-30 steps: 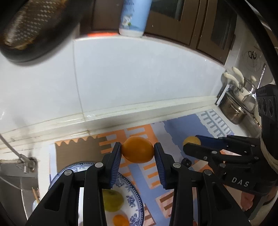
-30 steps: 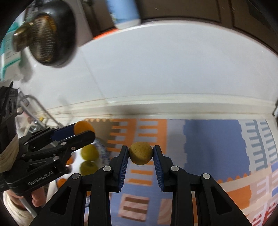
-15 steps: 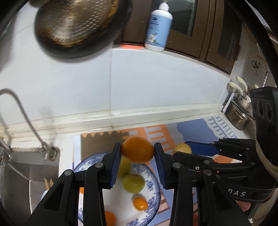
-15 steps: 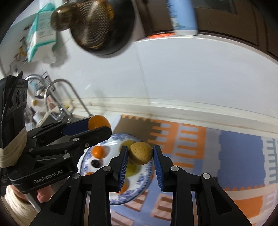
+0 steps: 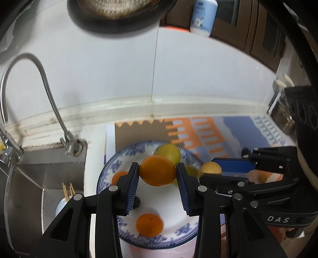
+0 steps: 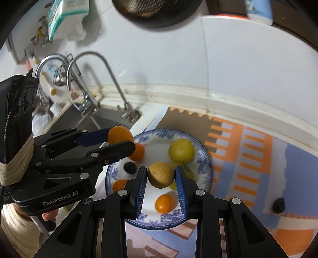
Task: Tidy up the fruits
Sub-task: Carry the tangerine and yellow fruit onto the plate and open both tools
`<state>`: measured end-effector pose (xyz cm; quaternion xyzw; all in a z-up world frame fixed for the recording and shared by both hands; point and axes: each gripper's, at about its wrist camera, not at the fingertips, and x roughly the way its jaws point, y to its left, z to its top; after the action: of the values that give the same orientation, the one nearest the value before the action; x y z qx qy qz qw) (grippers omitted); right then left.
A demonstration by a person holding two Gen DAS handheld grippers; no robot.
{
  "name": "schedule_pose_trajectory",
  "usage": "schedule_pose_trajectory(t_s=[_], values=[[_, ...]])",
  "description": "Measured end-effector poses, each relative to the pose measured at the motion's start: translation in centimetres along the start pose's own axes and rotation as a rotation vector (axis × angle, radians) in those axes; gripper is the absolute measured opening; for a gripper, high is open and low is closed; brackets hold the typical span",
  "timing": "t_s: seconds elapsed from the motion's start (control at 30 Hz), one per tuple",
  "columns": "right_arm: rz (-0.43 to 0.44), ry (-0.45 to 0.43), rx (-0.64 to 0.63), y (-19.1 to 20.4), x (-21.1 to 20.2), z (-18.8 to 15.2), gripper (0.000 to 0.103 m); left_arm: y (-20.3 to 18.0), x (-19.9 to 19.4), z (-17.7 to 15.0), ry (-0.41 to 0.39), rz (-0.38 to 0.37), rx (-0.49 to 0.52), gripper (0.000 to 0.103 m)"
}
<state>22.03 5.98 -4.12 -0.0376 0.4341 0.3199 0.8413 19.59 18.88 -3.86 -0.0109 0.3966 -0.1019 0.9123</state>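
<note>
My left gripper (image 5: pixel 157 174) is shut on an orange (image 5: pixel 157 170) and holds it above a blue-and-white plate (image 5: pixel 111 164). My right gripper (image 6: pixel 160 177) is shut on a tan round fruit (image 6: pixel 160 174) above the same plate (image 6: pixel 205 158). On the plate lie a yellow-green fruit (image 6: pixel 181 150), small oranges (image 6: pixel 164 203) and a dark berry (image 6: pixel 130 167). In the right wrist view the left gripper (image 6: pixel 119 141) with its orange (image 6: pixel 119 135) is at the left. In the left wrist view the right gripper (image 5: pixel 216 172) with the tan fruit (image 5: pixel 210 168) is at the right.
A steel sink (image 5: pixel 29 178) with a curved tap (image 5: pixel 45 87) lies left of the plate. A patterned orange-and-blue mat (image 6: pixel 258 158) covers the counter, with a dark berry (image 6: pixel 278 205) on it. A dark pan (image 5: pixel 119 17) hangs on the white wall.
Both grippers have moved left with their fruits, from over the mat to above the plate. The sink and tap have come into view.
</note>
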Motion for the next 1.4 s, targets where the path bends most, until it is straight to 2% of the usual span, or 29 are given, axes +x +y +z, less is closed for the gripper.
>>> schedule_pose_trajectory(t_s=[0.4,0.67,0.7,0.73,0.8,1.07,1.33,1.4], values=[[0.006,0.095,-0.025,0.4,3.8,-1.9,0.031,1.2,3.3,-2.7,0.128,0.005,0.060,0.037],[-0.004,0.117,-0.022,0.1,4.8,-2.1,0.031,1.5,4.2,-3.2,0.156,-0.005,0.055,0.038],[-0.004,0.116,-0.018,0.0,4.8,-2.1,0.031,1.5,4.2,-3.2,0.155,-0.004,0.055,0.042],[-0.004,0.117,-0.014,-0.1,4.8,-2.1,0.031,1.6,4.2,-3.1,0.151,-0.001,0.055,0.050],[-0.004,0.120,-0.009,-0.2,4.9,-2.0,0.031,1.5,3.9,-3.0,0.137,0.009,0.057,0.053],[-0.056,0.069,-0.013,-0.3,2.9,-2.0,0.032,0.6,1.7,-2.8,0.081,0.062,0.051,0.055],[-0.111,-0.025,0.002,-0.8,-1.5,-2.7,0.032,-1.9,-2.1,-2.1,-0.041,0.058,0.035,0.060],[-0.119,-0.050,0.013,-1.0,-2.6,-2.8,0.040,-2.7,-2.7,-1.8,-0.062,0.043,0.029,0.060]])
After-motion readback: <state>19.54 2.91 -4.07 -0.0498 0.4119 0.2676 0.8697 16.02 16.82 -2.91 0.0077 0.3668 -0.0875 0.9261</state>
